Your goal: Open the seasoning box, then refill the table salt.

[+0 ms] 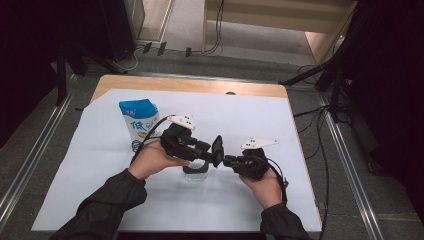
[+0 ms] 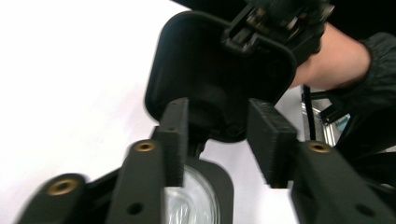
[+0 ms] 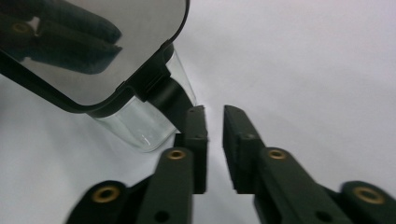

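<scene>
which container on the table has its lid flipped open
The clear glass container between the two grippers: its black hinged lid stands raised. The blue and white carton behind it stands closed and untouched.

The raised lid (image 1: 218, 150) is standing between my grippers, blocking passage; the milk carton (image 1: 138, 120) is crowding my left; open cloth (image 1: 280, 125) is lying rightward.

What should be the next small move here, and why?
Probably draw both tongs back from the clear container: its hinged black lid stands open, and the left tongs and right tongs show open jaws gripping nothing.
</scene>
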`<state>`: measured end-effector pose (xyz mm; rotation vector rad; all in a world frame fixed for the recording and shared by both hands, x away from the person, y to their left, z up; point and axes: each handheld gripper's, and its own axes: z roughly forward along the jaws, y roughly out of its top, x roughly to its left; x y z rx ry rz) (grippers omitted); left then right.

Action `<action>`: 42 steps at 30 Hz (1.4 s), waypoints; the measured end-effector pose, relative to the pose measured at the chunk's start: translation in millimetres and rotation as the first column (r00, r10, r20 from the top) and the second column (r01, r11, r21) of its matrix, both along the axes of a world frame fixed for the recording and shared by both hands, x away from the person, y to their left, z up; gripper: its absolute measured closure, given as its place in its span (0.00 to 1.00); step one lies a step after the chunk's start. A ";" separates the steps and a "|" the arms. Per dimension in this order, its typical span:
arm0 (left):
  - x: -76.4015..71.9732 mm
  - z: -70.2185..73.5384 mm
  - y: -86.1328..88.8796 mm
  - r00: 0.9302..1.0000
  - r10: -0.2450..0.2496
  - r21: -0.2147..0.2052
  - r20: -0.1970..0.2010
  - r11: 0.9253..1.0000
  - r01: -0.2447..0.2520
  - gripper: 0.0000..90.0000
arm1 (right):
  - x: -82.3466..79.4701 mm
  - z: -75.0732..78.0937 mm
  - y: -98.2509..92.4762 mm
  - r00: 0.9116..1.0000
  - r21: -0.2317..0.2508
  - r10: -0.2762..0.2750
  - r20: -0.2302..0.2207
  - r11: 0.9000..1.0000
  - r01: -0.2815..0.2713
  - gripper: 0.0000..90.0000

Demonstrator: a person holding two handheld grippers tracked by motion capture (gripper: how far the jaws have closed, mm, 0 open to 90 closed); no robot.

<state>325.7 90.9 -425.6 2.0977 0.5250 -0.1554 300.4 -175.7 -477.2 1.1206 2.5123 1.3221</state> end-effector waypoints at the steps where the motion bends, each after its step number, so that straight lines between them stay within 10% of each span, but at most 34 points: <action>1: -0.2 0.2 2.7 1.000 0.011 -0.008 0.000 1.000 -0.011 0.58 | -0.1 0.8 -1.5 1.000 0.002 -0.004 0.005 1.000 0.004 0.77; 11: -6.0 2.7 32.6 0.994 0.088 0.000 0.059 0.996 -0.089 0.49 | -0.5 6.5 -11.9 1.000 0.026 -0.021 0.011 0.999 0.021 0.56; 15: -8.0 2.5 47.7 0.990 0.136 -0.053 0.026 0.989 -0.135 0.46 | -3.4 9.8 -16.0 0.999 0.026 -0.023 0.025 0.999 0.022 0.54; 25: -9.0 -0.1 78.4 0.983 0.185 -0.029 -0.010 0.982 -0.185 0.50 | -4.6 8.9 -27.3 0.999 0.017 -0.028 0.042 0.999 0.027 0.53; 42: -19.4 1.4 123.7 0.950 0.308 0.028 0.046 0.951 -0.309 0.46 | 18.9 8.2 -25.0 0.998 0.000 -0.041 0.046 0.999 0.041 0.53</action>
